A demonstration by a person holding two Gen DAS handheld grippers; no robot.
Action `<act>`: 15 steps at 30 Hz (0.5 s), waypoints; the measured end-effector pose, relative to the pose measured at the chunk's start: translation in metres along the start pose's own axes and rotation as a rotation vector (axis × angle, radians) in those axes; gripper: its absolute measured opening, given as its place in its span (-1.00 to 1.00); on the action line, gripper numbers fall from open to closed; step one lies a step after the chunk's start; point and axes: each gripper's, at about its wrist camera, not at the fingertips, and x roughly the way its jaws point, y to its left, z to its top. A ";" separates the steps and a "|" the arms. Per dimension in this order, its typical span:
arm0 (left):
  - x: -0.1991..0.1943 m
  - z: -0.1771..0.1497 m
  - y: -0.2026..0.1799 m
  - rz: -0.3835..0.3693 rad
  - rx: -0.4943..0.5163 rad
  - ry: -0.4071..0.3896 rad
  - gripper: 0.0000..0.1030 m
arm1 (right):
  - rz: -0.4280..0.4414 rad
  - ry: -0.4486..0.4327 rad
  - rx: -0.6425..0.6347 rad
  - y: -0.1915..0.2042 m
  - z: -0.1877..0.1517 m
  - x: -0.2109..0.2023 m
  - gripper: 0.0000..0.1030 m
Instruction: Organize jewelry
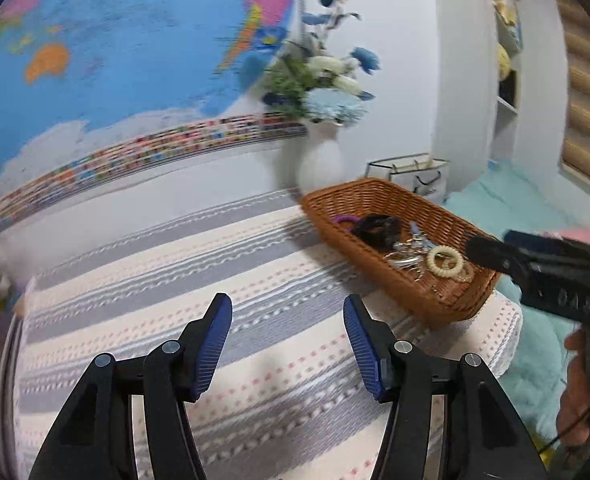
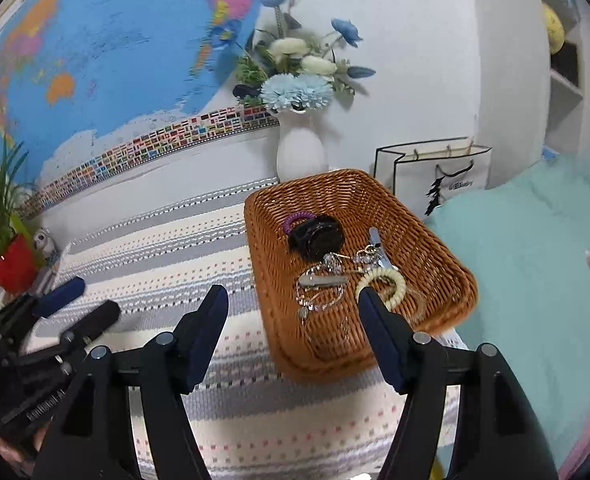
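Note:
A brown wicker basket (image 2: 271, 280) stands on the striped tablecloth, at the right in the left wrist view (image 1: 375, 196). It holds a black scrunchie (image 2: 315, 236), a purple coil tie (image 2: 295, 218), a cream coil tie (image 2: 395, 280), silver chains (image 2: 319, 296) and a silver clip (image 2: 379, 250). My right gripper (image 2: 293, 296) is open over the basket's near left rim, empty; in the left wrist view it shows at the basket's right end (image 1: 491, 250). My left gripper (image 1: 287, 306) is open and empty over the cloth, left of the basket.
A white vase of blue flowers (image 2: 301, 152) stands behind the basket by the world map wall. A white paper bag (image 2: 435, 176) and a teal blanket (image 2: 535, 260) lie to the right. A red-potted plant (image 2: 11, 264) stands at the far left.

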 end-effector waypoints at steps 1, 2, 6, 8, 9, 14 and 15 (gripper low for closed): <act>-0.004 -0.003 0.005 0.013 -0.012 -0.008 0.17 | -0.012 -0.008 -0.002 0.004 -0.004 -0.002 0.40; -0.008 -0.006 0.008 0.026 -0.021 -0.014 0.18 | -0.027 -0.013 -0.002 0.008 -0.007 -0.005 0.42; -0.010 -0.022 0.021 0.105 -0.036 0.002 0.24 | -0.086 0.001 -0.026 0.025 -0.020 -0.006 0.46; -0.009 -0.027 0.025 0.107 -0.040 0.021 0.24 | -0.120 -0.003 -0.041 0.032 -0.024 -0.005 0.46; -0.007 -0.029 0.028 0.102 -0.047 0.030 0.24 | -0.130 -0.005 -0.042 0.034 -0.025 -0.005 0.46; -0.003 -0.035 0.033 0.117 -0.042 0.038 0.24 | -0.162 0.001 -0.044 0.043 -0.029 0.004 0.46; -0.002 -0.035 0.033 0.120 -0.038 0.037 0.24 | -0.176 -0.005 -0.046 0.044 -0.030 0.006 0.46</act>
